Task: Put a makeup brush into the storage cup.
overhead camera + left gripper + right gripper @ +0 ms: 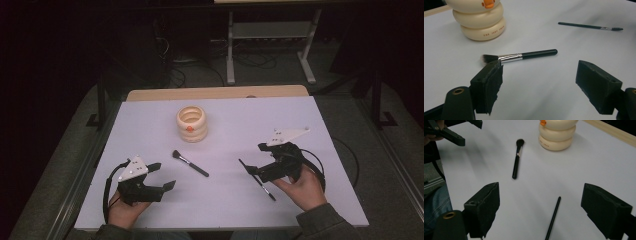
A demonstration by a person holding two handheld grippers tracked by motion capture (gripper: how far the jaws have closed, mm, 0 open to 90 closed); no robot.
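On the pale counter (310, 150) two makeup tools lie flat and well apart from each other: a powder brush (190, 163) with a black handle, silver ferrule and dark bristles near the middle, and a thin black spoolie wand (257, 180) toward the right. The left tongs (165, 176) hover low at the near left corner, jaws spread wide and gripping nothing; in the left gripper view the powder brush (520, 56) lies just beyond them, its bristle end above the left jaw, with the spoolie wand (590, 26) farther off. The right tongs (252, 165) are likewise wide open and empty, poised right over the wand; in the right gripper view the wand (553, 218) runs up between the two jaws, touching neither. A cream ringed holder (191, 123) with an orange mark stands upright behind the brush, toward the far edge of the counter
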